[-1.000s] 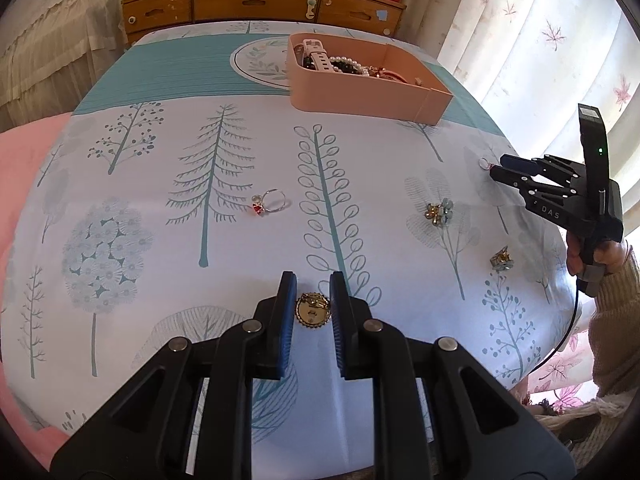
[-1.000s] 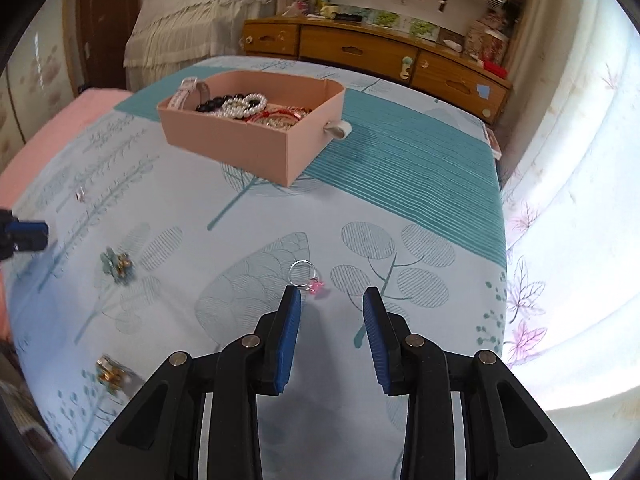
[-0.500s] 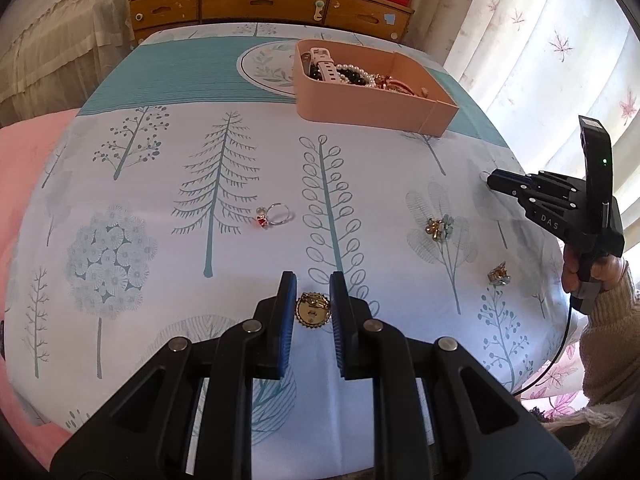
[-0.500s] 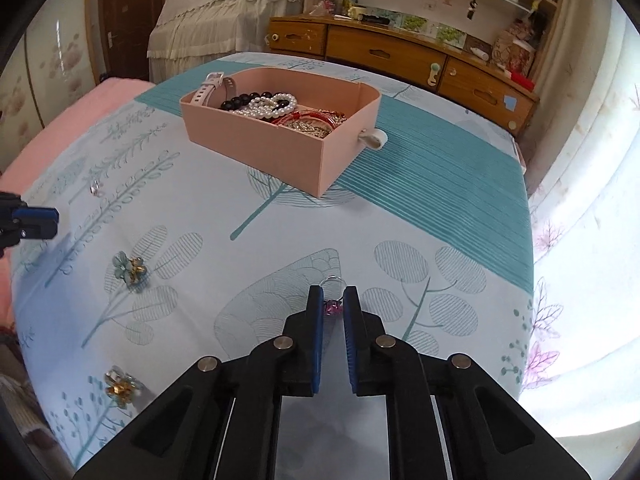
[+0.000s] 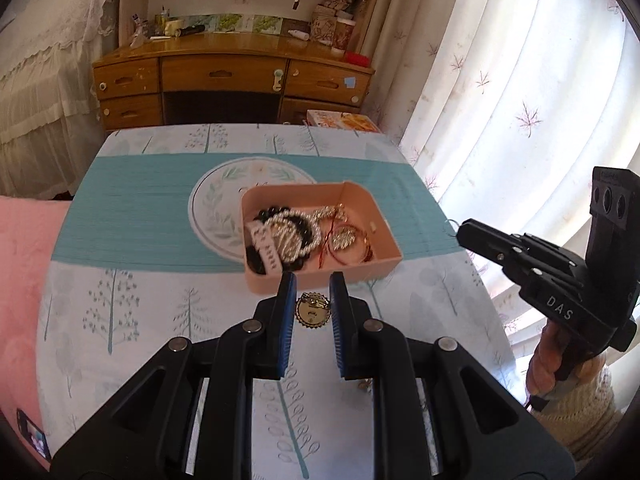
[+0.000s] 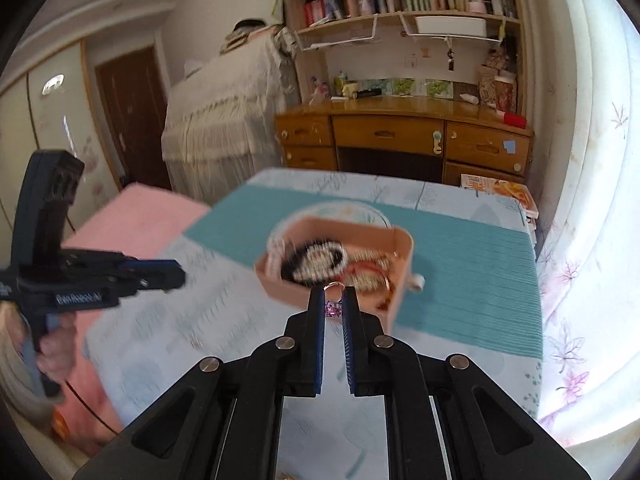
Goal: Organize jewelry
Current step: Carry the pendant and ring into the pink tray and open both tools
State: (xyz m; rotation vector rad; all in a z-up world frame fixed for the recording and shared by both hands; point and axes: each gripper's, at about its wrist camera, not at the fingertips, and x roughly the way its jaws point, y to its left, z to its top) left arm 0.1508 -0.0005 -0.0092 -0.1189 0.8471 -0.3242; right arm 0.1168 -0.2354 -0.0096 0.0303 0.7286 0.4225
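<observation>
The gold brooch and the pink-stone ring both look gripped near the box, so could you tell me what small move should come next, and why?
Probably carry both a little farther forward over the pink box, then open. The left gripper holds the gold brooch just short of the box's near wall. The right gripper holds the ring at its near edge. The box already holds other jewelry.

We observe the right gripper (image 6: 331,300) clamped on a silver ring with a pink stone (image 6: 333,307), at twelve o'clock a blurred pink rectangular tray (image 6: 398,276) holding beads. The left gripper (image 6: 170,274) stands at nine o'clock, well apart.
</observation>
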